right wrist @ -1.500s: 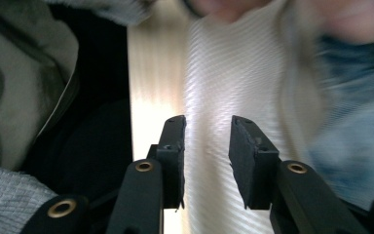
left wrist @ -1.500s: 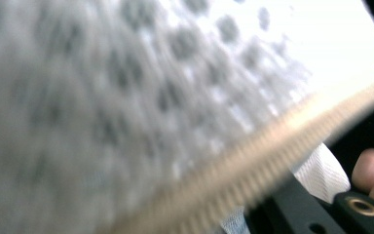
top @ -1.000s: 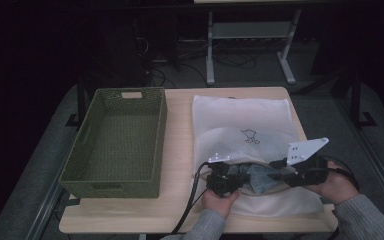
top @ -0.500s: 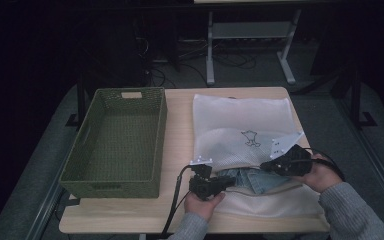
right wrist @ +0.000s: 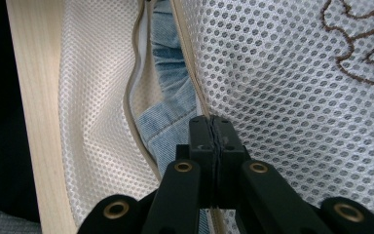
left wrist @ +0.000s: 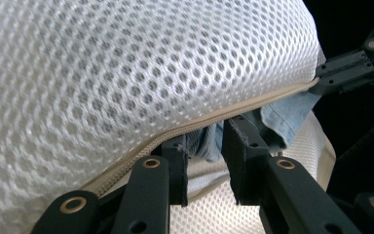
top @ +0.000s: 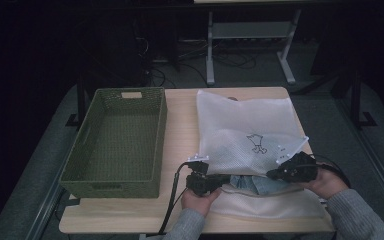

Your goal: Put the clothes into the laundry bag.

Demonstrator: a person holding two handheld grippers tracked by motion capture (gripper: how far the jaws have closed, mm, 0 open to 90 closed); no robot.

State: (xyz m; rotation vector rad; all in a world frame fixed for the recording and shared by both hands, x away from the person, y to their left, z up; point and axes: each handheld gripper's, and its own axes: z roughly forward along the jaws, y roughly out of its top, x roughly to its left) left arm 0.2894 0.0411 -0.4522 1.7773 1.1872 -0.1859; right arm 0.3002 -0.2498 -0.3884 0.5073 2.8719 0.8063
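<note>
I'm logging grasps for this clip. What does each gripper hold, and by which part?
The right gripper is shut on the mesh bag's upper zipper edge. The left gripper is open around the denim garment inside.

Bare strip of table between green basket and white mesh bag, open from far edge to near edge. Narrow bare margin along the near edge below the basket. Bag mouth partly blocked by blue denim cloth and by left gripper and right gripper at the zipper edge.
</note>
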